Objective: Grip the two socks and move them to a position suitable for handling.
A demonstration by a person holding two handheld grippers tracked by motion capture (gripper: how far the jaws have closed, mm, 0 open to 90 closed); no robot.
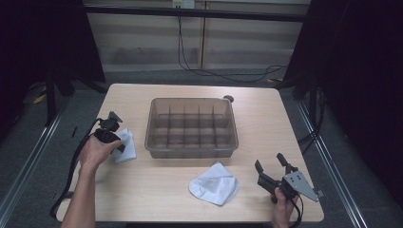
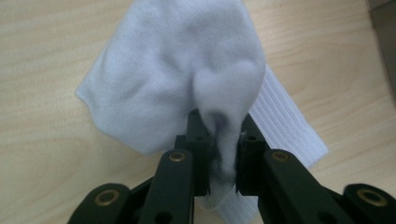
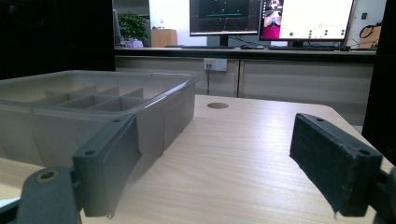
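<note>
A white sock [image 1: 127, 146] lies on the left part of the wooden table [image 1: 266, 123]. My left gripper [image 1: 115, 138] is shut on it. In the left gripper view a raised fold of this sock [image 2: 173, 70] is pinched between the black jaws of the left gripper [image 2: 220, 128], and its ribbed cuff [image 2: 289, 126] lies flat on the wood behind. A second white sock [image 1: 215, 185] lies crumpled near the front edge. To its right my right gripper [image 1: 269, 160] stands open over bare wood with nothing between its pads [image 3: 334, 158].
A translucent grey bin [image 1: 190, 151] with several divided compartments stands at the table's middle; in the right gripper view the bin [image 3: 154, 100] rises to the left. A round hole [image 1: 228, 99] is near the far edge. Monitors [image 3: 275, 18] stand on a desk beyond.
</note>
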